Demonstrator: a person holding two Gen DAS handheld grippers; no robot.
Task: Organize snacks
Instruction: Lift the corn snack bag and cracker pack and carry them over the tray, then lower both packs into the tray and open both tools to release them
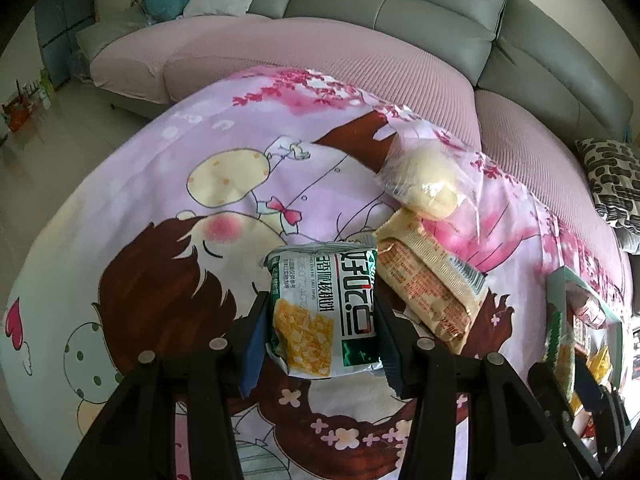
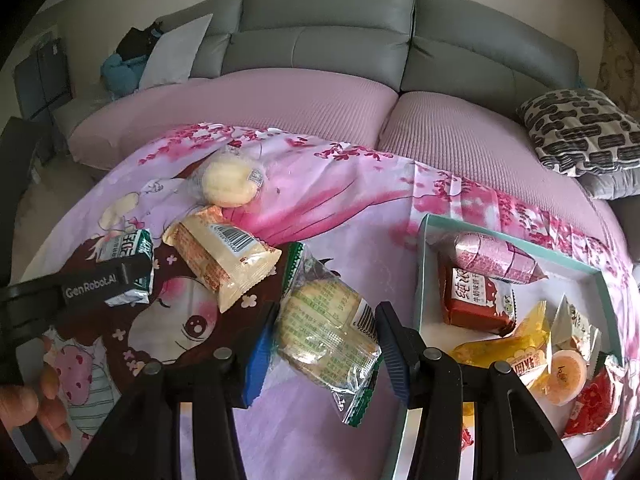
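Observation:
My left gripper [image 1: 320,340] is shut on a green and white snack packet [image 1: 324,312], its pads against the packet's two sides; the same packet shows in the right wrist view [image 2: 128,268]. My right gripper [image 2: 324,344] is shut on a clear green-edged biscuit packet [image 2: 328,328], just left of the white tray [image 2: 424,264]. A beige wafer packet [image 2: 224,256] and a round pale bun in clear wrap [image 2: 230,182] lie on the cloth between the grippers.
The tray holds several wrapped snacks, among them a pink roll [image 2: 492,256], a red packet [image 2: 472,300] and an orange jelly cup [image 2: 564,376]. A pink cartoon cloth [image 1: 160,200] covers the surface. A grey sofa [image 2: 320,28] with a patterned cushion [image 2: 580,128] stands behind.

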